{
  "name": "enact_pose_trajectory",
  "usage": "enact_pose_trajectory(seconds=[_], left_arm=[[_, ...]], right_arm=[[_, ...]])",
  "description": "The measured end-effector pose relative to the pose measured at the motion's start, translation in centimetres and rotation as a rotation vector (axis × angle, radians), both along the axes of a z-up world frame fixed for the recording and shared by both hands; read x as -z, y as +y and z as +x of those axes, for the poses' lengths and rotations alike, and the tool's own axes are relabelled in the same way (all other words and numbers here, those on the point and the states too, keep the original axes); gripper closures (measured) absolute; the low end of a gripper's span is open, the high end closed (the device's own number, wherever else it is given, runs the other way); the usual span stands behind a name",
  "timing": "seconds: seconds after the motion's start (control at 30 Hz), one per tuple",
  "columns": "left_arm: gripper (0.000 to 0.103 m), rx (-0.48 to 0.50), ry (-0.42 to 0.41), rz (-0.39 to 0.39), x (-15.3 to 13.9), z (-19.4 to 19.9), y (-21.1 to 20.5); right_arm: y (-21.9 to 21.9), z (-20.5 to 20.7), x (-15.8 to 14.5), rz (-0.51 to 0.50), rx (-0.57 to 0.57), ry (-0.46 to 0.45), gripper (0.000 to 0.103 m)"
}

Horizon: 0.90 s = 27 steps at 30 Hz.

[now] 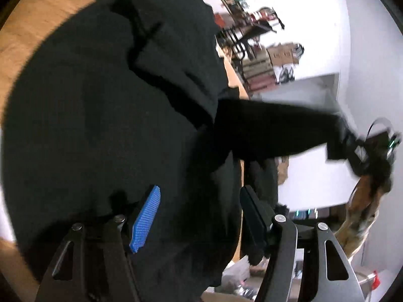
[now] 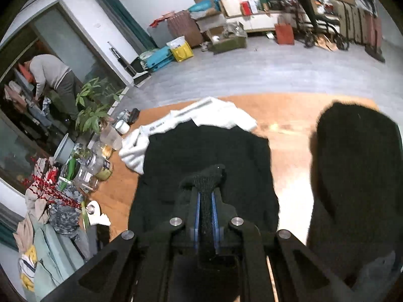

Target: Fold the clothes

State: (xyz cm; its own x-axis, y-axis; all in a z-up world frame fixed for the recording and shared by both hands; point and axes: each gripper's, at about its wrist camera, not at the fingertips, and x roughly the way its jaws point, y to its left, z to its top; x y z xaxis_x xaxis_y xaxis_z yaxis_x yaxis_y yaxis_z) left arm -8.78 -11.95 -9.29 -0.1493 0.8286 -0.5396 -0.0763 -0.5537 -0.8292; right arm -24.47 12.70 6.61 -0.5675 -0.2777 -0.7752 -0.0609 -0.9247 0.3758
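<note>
A black knit garment (image 1: 105, 115) lies spread over the wooden table (image 1: 32, 25) and fills most of the left wrist view. My left gripper (image 1: 199, 216) is open just above it, blue pad (image 1: 146, 220) on the left finger. One black sleeve (image 1: 277, 133) stretches right, up to my right gripper (image 1: 362, 148). In the right wrist view my right gripper (image 2: 206, 198) is shut on a bunched black sleeve end (image 2: 205, 176), held above the black garment (image 2: 206, 151). More black fabric (image 2: 357, 171) lies at the right.
A white garment (image 2: 216, 113) lies on the wooden table (image 2: 289, 130) behind the black one. Jars, a cup and plants (image 2: 95, 156) crowd the table's left edge. Boxes and bags line the far wall. A person (image 2: 53, 75) bends over at far left.
</note>
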Motion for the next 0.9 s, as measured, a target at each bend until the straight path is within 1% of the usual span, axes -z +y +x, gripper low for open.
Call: enact_pose_trajectory(seconds=[0.03, 0.1, 0.17, 0.2, 0.27, 0.37, 0.47, 0.53, 0.6, 0.67, 0.77, 0.8, 0.87, 0.9], left_arm=[[0.036, 0.025, 0.001, 0.006, 0.1, -0.1, 0.6], [0.036, 0.047, 0.009, -0.005, -0.1, -0.2, 0.9], [0.036, 0.049, 0.021, -0.035, -0.3, 0.1, 0.9], [0.036, 0.047, 0.021, -0.036, -0.2, 0.2, 0.6], [0.036, 0.032, 0.017, -0.026, -0.1, 0.3, -0.1], [0.036, 0.005, 0.018, -0.004, -0.2, 0.4, -1.5], [0.036, -0.014, 0.008, -0.03, 0.0, 0.5, -2.1], [0.036, -0.001, -0.058, -0.097, 1.2, 0.5, -1.6], [0.037, -0.011, -0.095, -0.175, 2.0, 0.5, -1.5], [0.037, -0.023, -0.094, -0.222, 1.6, 0.8, -1.8], [0.037, -0.071, -0.058, -0.398, 0.4, 2.0, -2.6], [0.037, -0.085, -0.052, -0.443, 0.1, 2.3, -2.8], [0.037, -0.087, -0.034, -0.473, -0.4, 3.0, -3.0], [0.037, -0.096, -0.033, -0.509, -0.7, 3.4, -3.1]], right_arm=[[-1.3, -0.7, -0.3, 0.001, -0.03, 0.005, 0.093], [-4.0, -2.0, -0.8, 0.003, -0.09, 0.015, 0.093], [-6.7, -3.4, -1.2, 0.002, -0.151, 0.025, 0.093], [-8.2, -4.2, -1.0, -0.009, -0.184, 0.021, 0.093], [-11.1, -5.6, 0.1, -0.038, -0.248, -0.011, 0.093], [-14.5, -6.7, 2.2, -0.05, -0.316, -0.065, 0.093], [-16.2, -6.7, 3.9, -0.05, -0.363, -0.097, 0.093], [-16.7, -6.7, 4.9, -0.045, -0.384, -0.117, 0.093], [-16.1, -6.9, 5.9, -0.023, -0.371, -0.143, 0.093], [-15.2, -7.1, 7.1, -0.002, -0.353, -0.171, 0.093], [-12.1, -7.1, 9.3, 0.02, -0.293, -0.225, 0.092], [-11.0, -7.1, 10.1, 0.031, -0.269, -0.242, 0.092], [-8.9, -7.0, 11.6, 0.055, -0.218, -0.271, 0.092], [-8.2, -6.9, 12.0, 0.051, -0.205, -0.281, 0.092]])
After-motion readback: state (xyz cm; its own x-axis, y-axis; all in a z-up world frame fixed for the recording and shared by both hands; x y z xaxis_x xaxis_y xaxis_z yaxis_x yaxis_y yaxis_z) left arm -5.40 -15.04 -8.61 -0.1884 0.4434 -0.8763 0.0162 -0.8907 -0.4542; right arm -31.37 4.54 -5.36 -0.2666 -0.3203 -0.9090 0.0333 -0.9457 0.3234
